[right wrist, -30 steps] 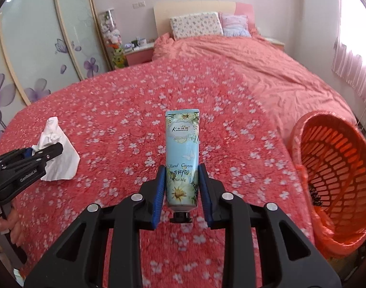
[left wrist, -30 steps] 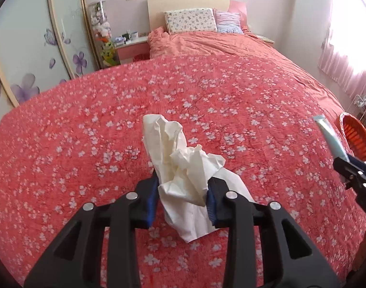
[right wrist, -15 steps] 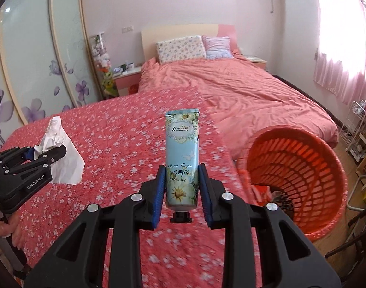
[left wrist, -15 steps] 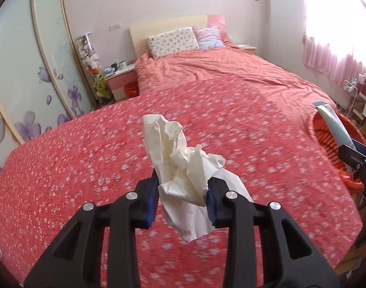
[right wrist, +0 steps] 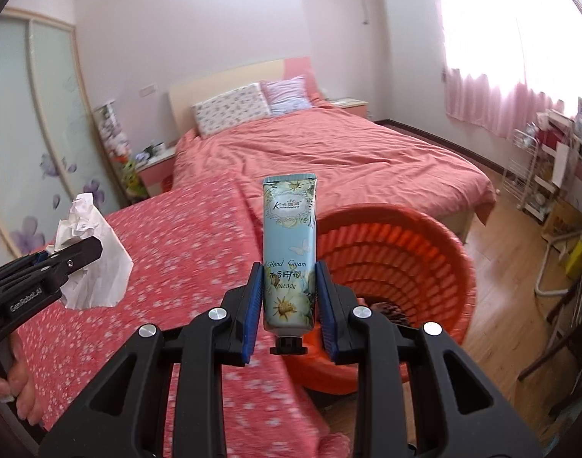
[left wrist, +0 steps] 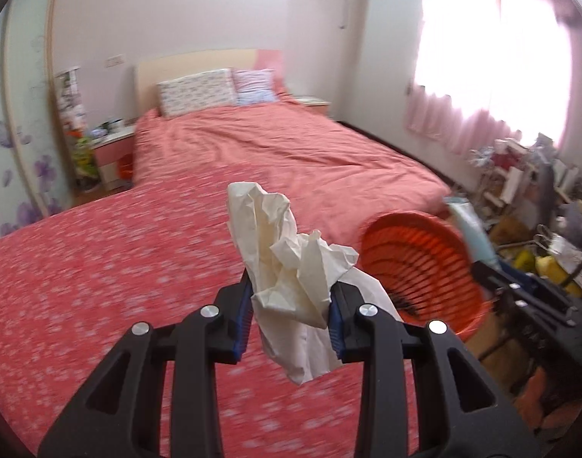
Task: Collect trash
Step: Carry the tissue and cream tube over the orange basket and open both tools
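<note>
Right wrist view: your right tool (right wrist: 287,297) clamps the hand cream tube (right wrist: 290,244) low, above the basket (right wrist: 424,252); it's light, slick, squashy. Your left tool (left wrist: 289,311) pinches soft, weightless tissue (left wrist: 287,263) over the bed's corner.

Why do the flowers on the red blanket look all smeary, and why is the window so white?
Left wrist view: the blanket is smeared by motion, while the crumpled tissue stays sharp; the window is washed out by glare. Right wrist view: the blanket and orange basket blur, the hand cream tube reads crisp.
</note>
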